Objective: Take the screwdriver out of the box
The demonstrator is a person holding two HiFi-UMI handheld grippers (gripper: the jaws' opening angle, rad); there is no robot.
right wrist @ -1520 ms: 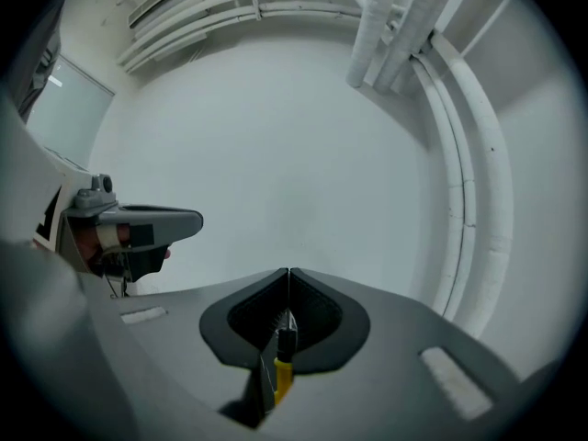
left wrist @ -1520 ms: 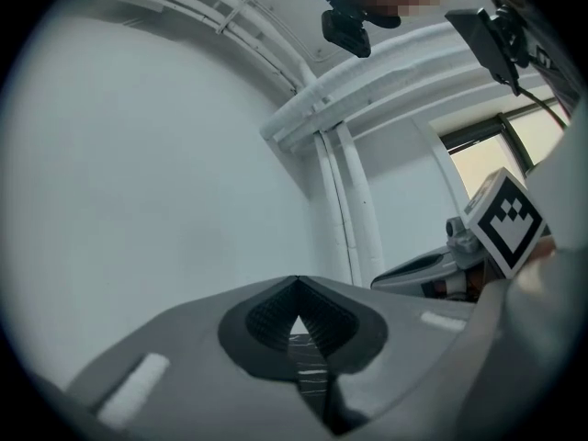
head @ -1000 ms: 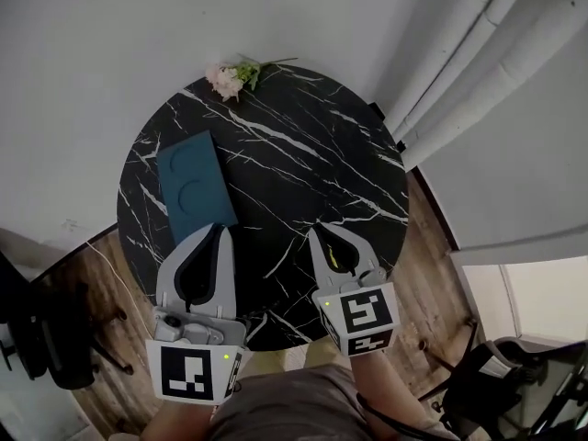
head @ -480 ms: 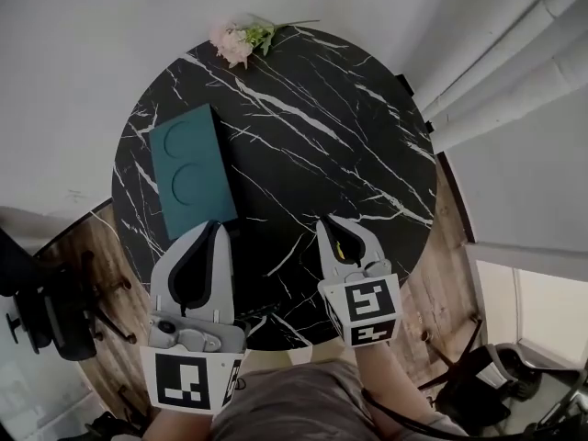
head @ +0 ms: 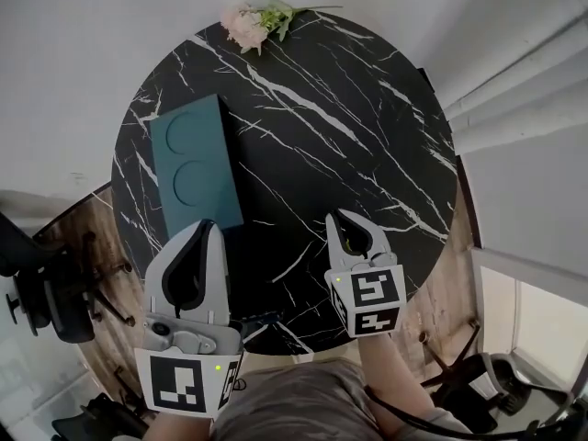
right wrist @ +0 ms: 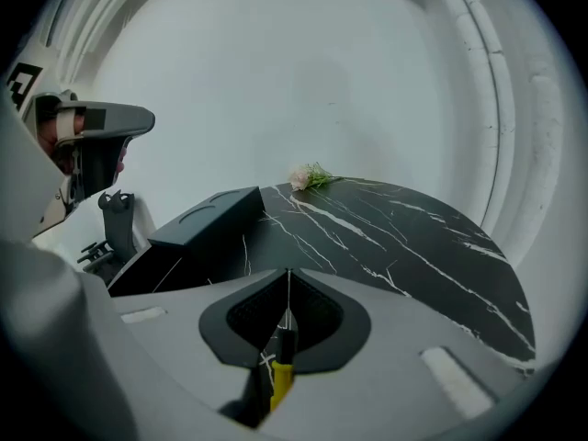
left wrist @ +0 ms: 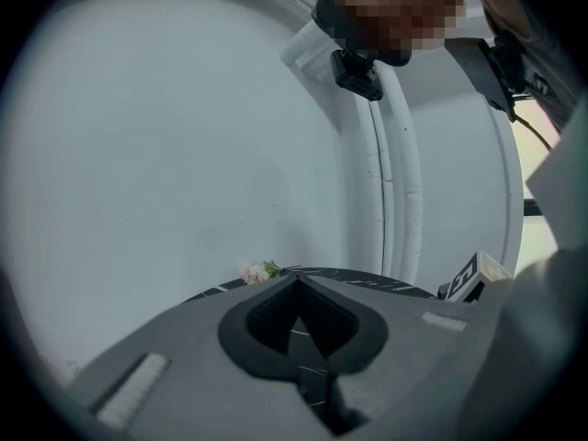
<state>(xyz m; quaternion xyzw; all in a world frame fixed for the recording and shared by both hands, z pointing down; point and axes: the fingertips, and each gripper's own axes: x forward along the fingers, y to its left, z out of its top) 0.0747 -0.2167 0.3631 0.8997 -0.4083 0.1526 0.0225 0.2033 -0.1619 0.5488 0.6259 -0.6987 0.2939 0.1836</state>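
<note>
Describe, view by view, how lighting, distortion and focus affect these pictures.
Head view: soft, even light, no glare on the table, and its white veins are sharp. Left gripper view: fisheye with black corners, the wall pipes bowed and the flowers tiny. Right gripper view: the same black ring, the table rim curved, and the screwdriver near the lens slightly soft.

Box point(head: 195, 163) on left of table point(head: 358, 145); flowers point(head: 257, 21) at its far edge
</note>
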